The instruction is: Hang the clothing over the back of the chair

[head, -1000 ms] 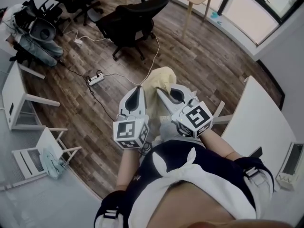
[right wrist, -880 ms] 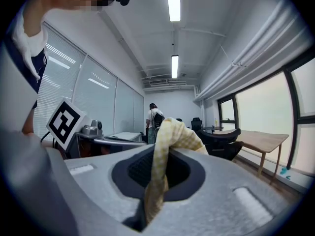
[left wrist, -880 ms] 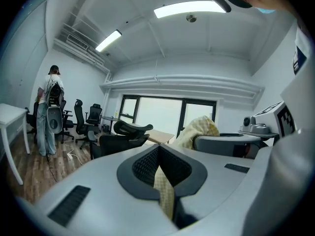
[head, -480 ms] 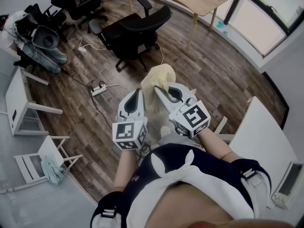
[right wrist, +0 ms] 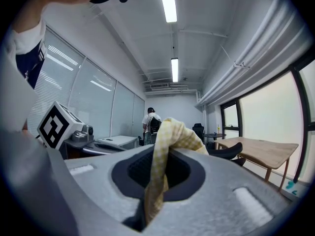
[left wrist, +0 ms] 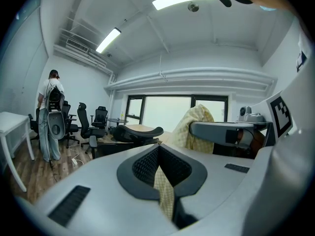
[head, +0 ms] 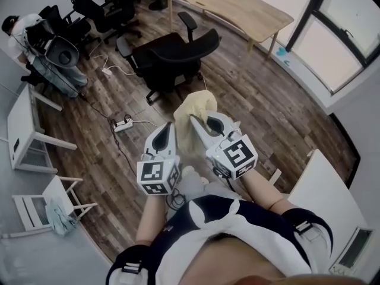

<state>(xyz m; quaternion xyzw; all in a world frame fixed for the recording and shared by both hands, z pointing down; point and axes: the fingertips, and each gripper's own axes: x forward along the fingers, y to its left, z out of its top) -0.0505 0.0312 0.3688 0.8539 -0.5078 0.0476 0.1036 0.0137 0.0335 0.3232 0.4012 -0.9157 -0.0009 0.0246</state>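
**Inspector A:** Surface and room, please.

**Inspector B:** The floor (head: 261,100) is dark wood plank. A black chair (head: 178,52) stands on it ahead of the person. A long wooden table (head: 237,5) is behind that chair, with a window (head: 350,34) to the right. A white desk (head: 21,123) and a white chair (head: 44,198) stand along the left wall. A power strip (head: 123,123) lies on the planks with its cords trailing. A person (head: 21,31) stands among more office chairs in the far left corner.

**Inspector A:** Where is the cloth?

**Inspector B:** The cloth (head: 196,105) is pale yellow and checked. It is off the floor, carried between the two grippers. It is short of the black chair and not touching it.

**Inspector A:** And the fingers?

**Inspector B:** The left gripper (head: 168,127) has its jaws pressed together on a narrow strip of the cloth, which runs down the seam between the pads. The right gripper (head: 194,120) is likewise closed, pinching a fold. There the cloth bunches up over the tips and drapes forward. The grippers sit side by side, and the bulk of the cloth lies just past their tips.
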